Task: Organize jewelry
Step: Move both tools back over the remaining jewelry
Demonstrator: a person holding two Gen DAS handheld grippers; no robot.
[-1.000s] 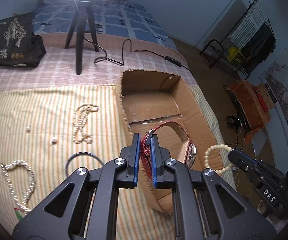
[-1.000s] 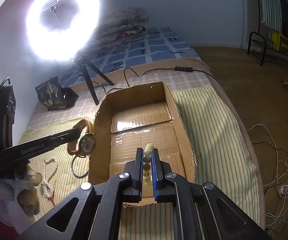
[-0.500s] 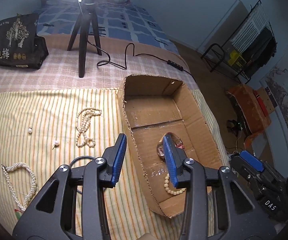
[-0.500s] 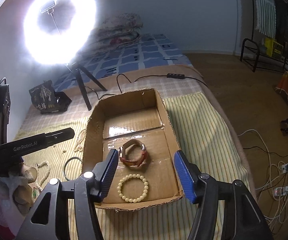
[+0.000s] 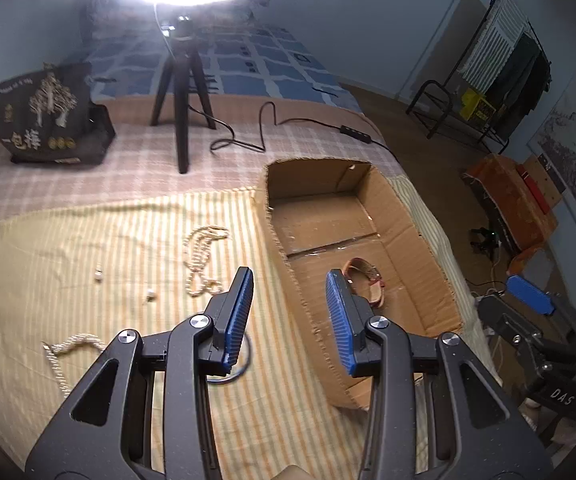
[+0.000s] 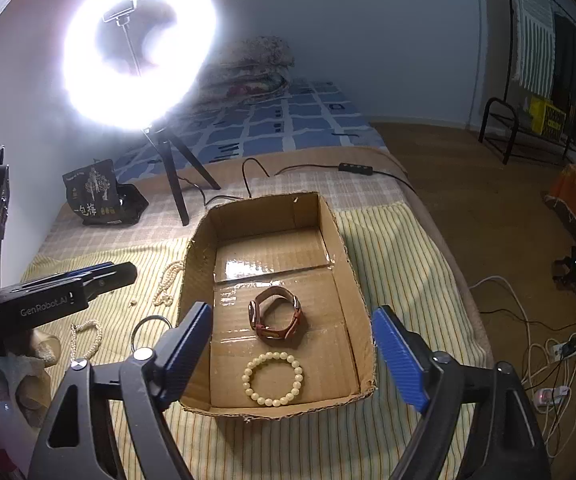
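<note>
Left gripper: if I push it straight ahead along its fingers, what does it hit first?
Probably the near left wall of the cardboard box, framed between the open left gripper; depth is unclear.

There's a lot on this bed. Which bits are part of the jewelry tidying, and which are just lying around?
Part of the job: cardboard box, watch and bead bracelet inside it; pearl necklaces, dark bangle and small earrings on the striped cloth.

Just lying about: ring light, black bag, cable.

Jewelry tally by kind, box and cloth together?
Watch: 1
Bead bracelet: 1
Pearl strands: 2
Dark ring bangle: 1
Small loose pieces: 2
Total: 7
</note>
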